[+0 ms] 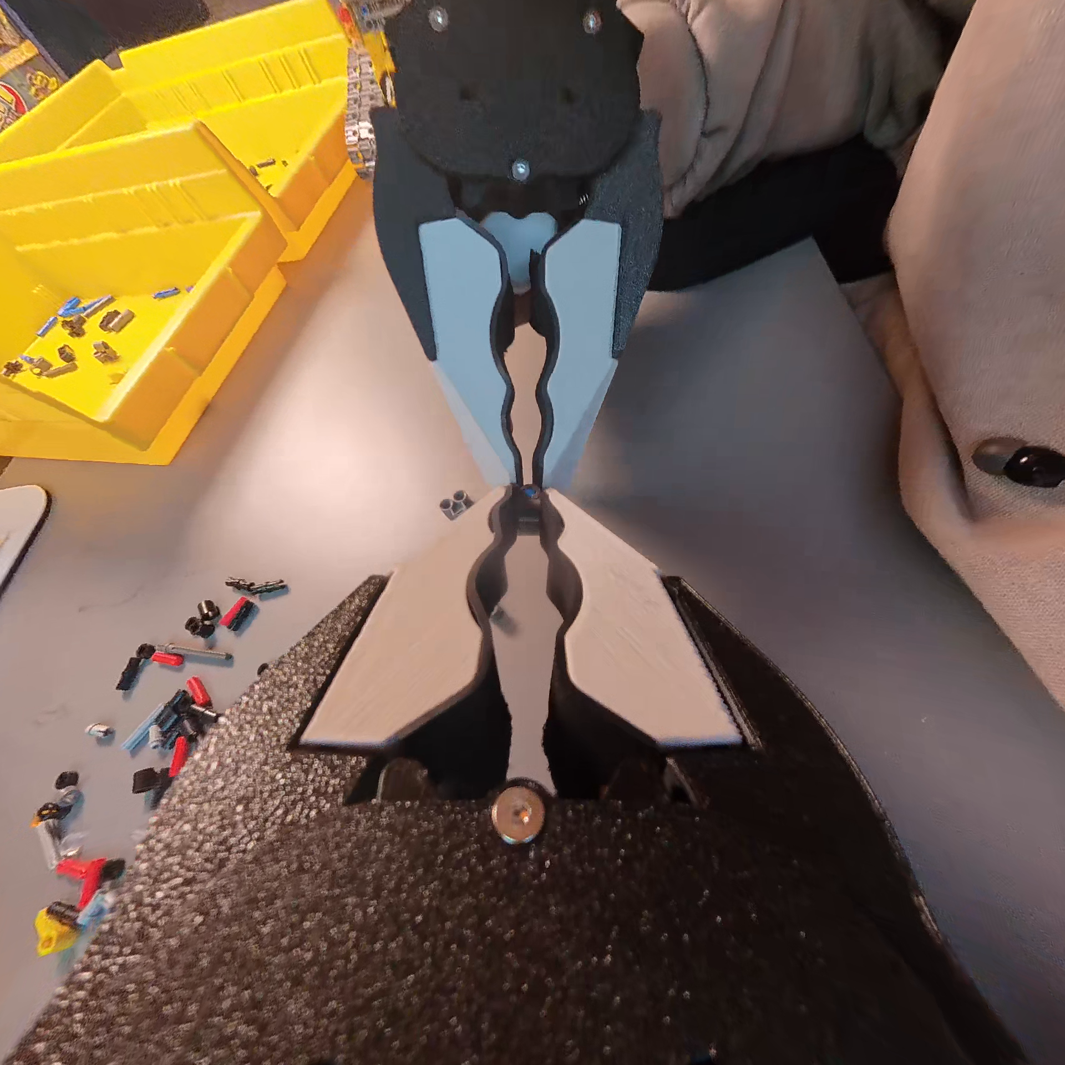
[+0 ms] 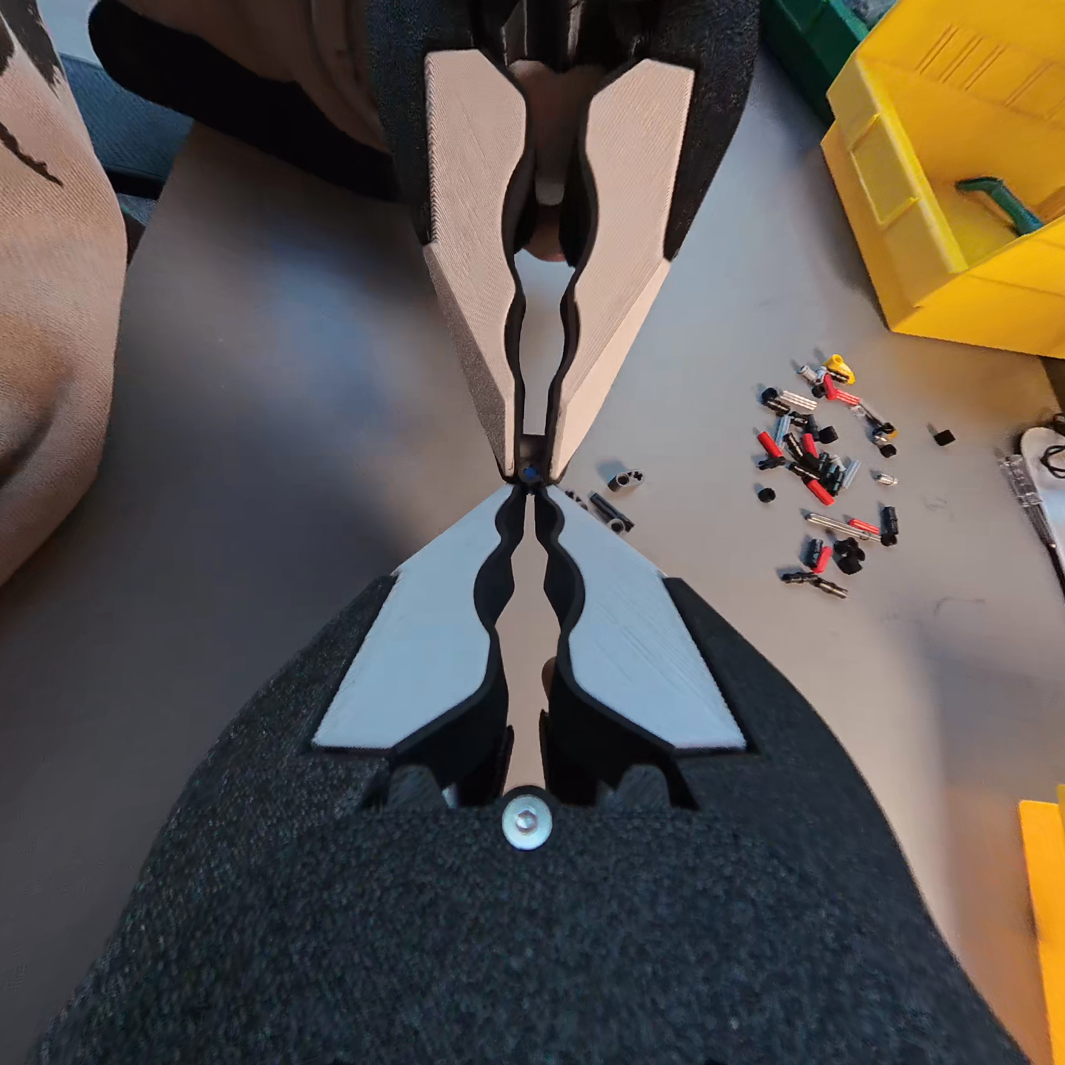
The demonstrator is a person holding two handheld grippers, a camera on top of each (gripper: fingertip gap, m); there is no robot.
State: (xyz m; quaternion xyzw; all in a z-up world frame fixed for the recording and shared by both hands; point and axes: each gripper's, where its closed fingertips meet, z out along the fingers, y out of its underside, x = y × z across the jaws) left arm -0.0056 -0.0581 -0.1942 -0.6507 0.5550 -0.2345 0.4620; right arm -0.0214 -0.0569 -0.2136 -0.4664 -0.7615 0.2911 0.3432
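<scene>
Left gripper (image 1: 525, 502) and right gripper (image 2: 529, 494) meet tip to tip above the grey table (image 1: 323, 461), each with jaws closed on one small black piece (image 1: 525, 510) with a blue pin (image 2: 528, 474). Just beside the tips lies a grey connector (image 1: 456, 502); loose parts (image 2: 824, 461) lie farther off. Beyond stand yellow bins (image 1: 144, 242).
</scene>
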